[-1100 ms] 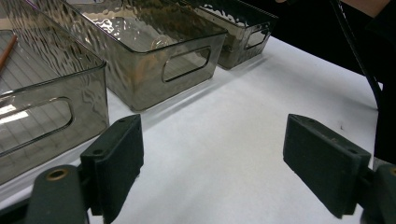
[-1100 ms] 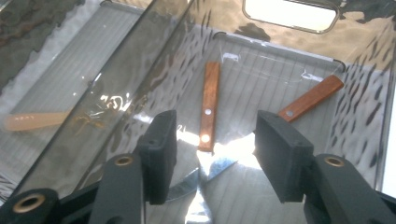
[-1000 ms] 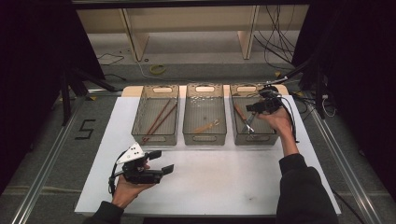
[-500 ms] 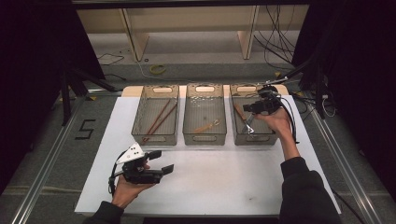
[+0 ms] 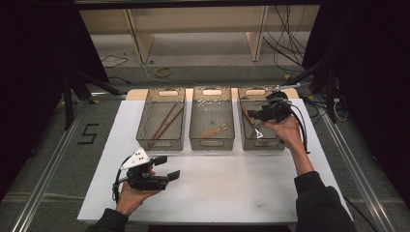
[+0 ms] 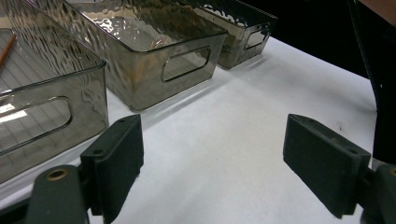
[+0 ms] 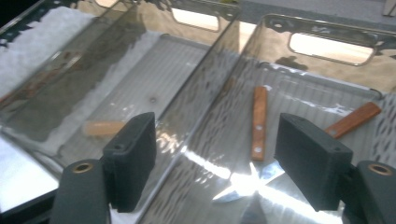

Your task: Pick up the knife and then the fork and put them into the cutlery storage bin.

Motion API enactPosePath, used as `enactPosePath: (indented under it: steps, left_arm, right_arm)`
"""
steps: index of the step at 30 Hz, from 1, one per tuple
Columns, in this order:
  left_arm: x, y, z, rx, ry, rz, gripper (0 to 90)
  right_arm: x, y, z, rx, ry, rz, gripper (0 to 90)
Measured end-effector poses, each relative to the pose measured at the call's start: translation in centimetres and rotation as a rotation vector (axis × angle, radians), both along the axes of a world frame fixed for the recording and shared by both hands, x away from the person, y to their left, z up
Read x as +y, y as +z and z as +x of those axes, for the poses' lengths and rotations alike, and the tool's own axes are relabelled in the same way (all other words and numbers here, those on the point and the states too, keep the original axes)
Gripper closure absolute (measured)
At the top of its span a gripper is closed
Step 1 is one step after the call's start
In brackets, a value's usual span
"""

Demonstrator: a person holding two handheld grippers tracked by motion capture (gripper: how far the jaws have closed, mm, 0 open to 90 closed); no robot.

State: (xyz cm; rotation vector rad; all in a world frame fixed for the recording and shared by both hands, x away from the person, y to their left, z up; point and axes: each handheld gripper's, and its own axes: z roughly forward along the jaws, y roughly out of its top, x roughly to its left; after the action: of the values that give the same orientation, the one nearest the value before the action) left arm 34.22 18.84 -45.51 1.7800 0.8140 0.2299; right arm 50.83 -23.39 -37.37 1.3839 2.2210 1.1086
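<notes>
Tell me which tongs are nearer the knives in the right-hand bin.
Right. The right tongs hang open just above the knives in that bin; the left tongs sit open over the white mat, far off.

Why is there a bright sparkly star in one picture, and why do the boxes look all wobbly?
In the right gripper view, the star is light glaring off a shiny metal blade in the right bin. In the left gripper view, the bins' rippled see-through walls bend what shows through them, so they look wavy. In the high view, the table is lit while the sides stay dark.
</notes>
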Motion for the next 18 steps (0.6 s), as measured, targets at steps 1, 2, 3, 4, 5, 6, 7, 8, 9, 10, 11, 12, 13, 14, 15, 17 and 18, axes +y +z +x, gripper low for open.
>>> enactPosePath:
  steps: [1, 2, 3, 4, 5, 6, 7, 8, 9, 10, 11, 12, 13, 14, 15, 17, 18]
  left_arm:
    - [0.0, 0.0, 0.0, -0.001, 0.0, 0.0, 19.7]
    - [0.0, 0.0, 0.0, -0.001, 0.0, 0.0, 19.7]
    - [0.0, 0.0, 0.0, -0.001, 0.0, 0.0, 19.7]
    - [0.0, 0.0, 0.0, -0.002, 0.0, 0.0, 19.7]
    - [0.0, 0.0, 0.0, -0.001, -0.001, 0.001, 19.7]
    - [0.0, 0.0, 0.0, 0.0, -0.001, 0.002, 19.7]
    - [0.0, 0.0, 0.0, 0.001, -0.001, 0.002, 19.7]
    - [0.0, 0.0, 0.0, 0.001, -0.001, 0.002, 19.7]
    - [0.0, 0.0, 0.0, 0.0, -0.001, 0.002, 19.7]
    - [0.0, 0.0, 0.0, 0.001, -0.001, 0.001, 19.7]
    - [0.0, 0.0, 0.0, 0.002, 0.0, 0.002, 19.7]
    - [0.0, 0.0, 0.0, 0.002, -0.001, 0.002, 19.7]
    - [0.0, 0.0, 0.0, 0.004, -0.001, 0.0, 19.7]
    - [0.0, 0.0, 0.0, 0.005, -0.002, -0.002, 19.7]
    - [0.0, 0.0, 0.0, 0.007, -0.001, -0.005, 19.7]
    - [0.0, -0.1, 0.0, 0.01, 0.002, -0.011, 19.7]
    - [0.0, -0.1, 0.1, 0.01, 0.002, -0.011, 19.7]
  right_arm:
    - [0.1, 0.0, -0.2, -0.005, 0.001, 0.005, 29.1]
    - [0.1, 0.0, -0.4, -0.011, 0.004, 0.006, 28.7]
    - [0.1, 0.0, -0.7, -0.015, 0.009, 0.01, 28.4]
    - [0.1, 0.0, -0.9, -0.017, 0.01, 0.013, 28.0]
    - [0.1, 0.0, -1.2, -0.025, 0.013, 0.017, 28.0]
    - [0.1, 0.0, -1.5, -0.031, 0.015, 0.022, 28.0]
    - [0.1, 0.0, -1.8, -0.036, 0.02, 0.03, 27.8]
    - [0.1, 0.0, -2.1, -0.041, 0.026, 0.038, 27.7]
    - [0.1, 0.0, -2.4, -0.046, 0.028, 0.04, 27.5]
    - [0.1, 0.0, -2.8, -0.054, 0.03, 0.041, 27.6]
    - [0.2, -0.1, -3.1, -0.062, 0.033, 0.041, 27.5]
    - [0.3, -0.1, -3.5, -0.063, 0.04, 0.038, 27.4]
    - [0.3, -0.2, -3.8, -0.065, 0.046, 0.037, 27.4]
    - [0.3, -0.3, -4.2, -0.068, 0.051, 0.042, 27.4]
    - [0.4, -0.4, -4.6, -0.069, 0.055, 0.049, 27.4]
    - [0.5, -0.6, -5.3, -0.074, 0.068, 0.052, 27.4]
    - [0.5, -0.7, -5.6, -0.074, 0.071, 0.057, 27.2]
